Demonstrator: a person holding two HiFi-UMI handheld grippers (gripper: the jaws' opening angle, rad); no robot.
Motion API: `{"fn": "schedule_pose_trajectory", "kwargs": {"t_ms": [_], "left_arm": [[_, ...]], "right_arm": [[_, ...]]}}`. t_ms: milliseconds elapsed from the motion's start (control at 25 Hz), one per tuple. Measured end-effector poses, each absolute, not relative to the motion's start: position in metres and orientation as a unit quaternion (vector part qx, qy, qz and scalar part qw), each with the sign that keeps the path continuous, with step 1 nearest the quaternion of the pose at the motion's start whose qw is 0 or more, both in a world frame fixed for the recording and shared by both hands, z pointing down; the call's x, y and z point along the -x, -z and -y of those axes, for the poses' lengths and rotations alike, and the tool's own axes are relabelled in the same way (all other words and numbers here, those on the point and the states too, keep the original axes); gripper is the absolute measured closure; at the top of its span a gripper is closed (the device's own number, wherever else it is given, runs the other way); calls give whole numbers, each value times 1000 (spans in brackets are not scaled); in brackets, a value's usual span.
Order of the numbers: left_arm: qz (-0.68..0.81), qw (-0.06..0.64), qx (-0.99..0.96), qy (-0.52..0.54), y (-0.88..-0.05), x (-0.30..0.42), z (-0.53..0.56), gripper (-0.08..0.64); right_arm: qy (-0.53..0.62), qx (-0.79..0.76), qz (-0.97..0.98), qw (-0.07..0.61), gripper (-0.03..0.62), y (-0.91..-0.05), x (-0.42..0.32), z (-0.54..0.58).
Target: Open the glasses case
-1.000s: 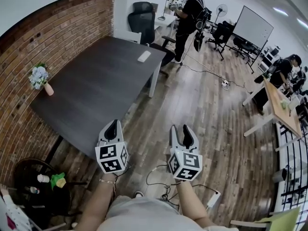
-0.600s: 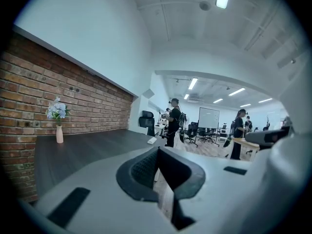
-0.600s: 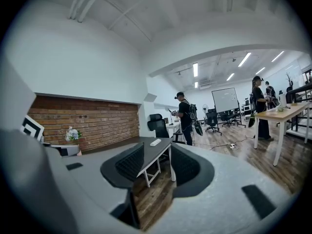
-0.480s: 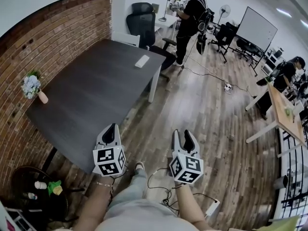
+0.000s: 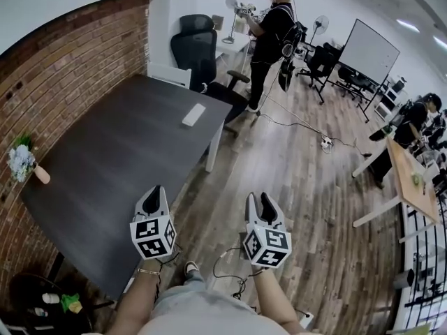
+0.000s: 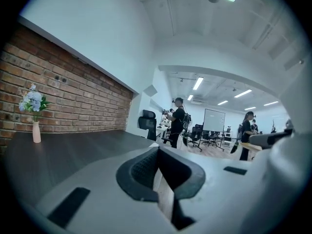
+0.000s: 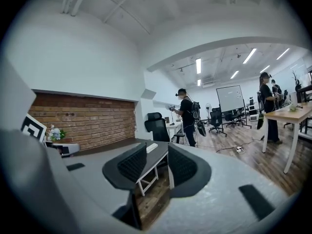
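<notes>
Your left gripper (image 5: 154,192) is closed on nothing and your right gripper (image 5: 258,199), jaws apart, empty and just narrowing, hang short of the dark table (image 5: 119,152), so the white glasses case (image 5: 193,114) near its far edge lies untouched, apparently still shut, and everything remains to do.

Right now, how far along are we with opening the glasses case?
Nothing done yet: the glasses case looks closed, lying untouched on the table. In hand: nothing; left gripper shut and empty, right gripper open, its jaws having just been closing on nothing. Remaining: reach the case, steady it, lift its lid.
</notes>
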State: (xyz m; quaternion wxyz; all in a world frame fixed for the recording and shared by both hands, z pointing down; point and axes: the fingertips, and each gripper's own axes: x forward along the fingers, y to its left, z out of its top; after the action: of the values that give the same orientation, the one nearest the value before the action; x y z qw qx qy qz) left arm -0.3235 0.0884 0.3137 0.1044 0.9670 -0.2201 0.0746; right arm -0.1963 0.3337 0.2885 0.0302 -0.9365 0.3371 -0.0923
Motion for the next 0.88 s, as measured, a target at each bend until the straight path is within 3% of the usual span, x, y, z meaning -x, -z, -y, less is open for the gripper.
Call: {"fn": "schedule_pose_trajectory", "kwargs": {"t_ms": [880], "left_arm": [[273, 99, -951, -108, -342, 176, 16, 555]], "right_arm": [[120, 932, -336, 56, 451, -314, -21, -238]]}}
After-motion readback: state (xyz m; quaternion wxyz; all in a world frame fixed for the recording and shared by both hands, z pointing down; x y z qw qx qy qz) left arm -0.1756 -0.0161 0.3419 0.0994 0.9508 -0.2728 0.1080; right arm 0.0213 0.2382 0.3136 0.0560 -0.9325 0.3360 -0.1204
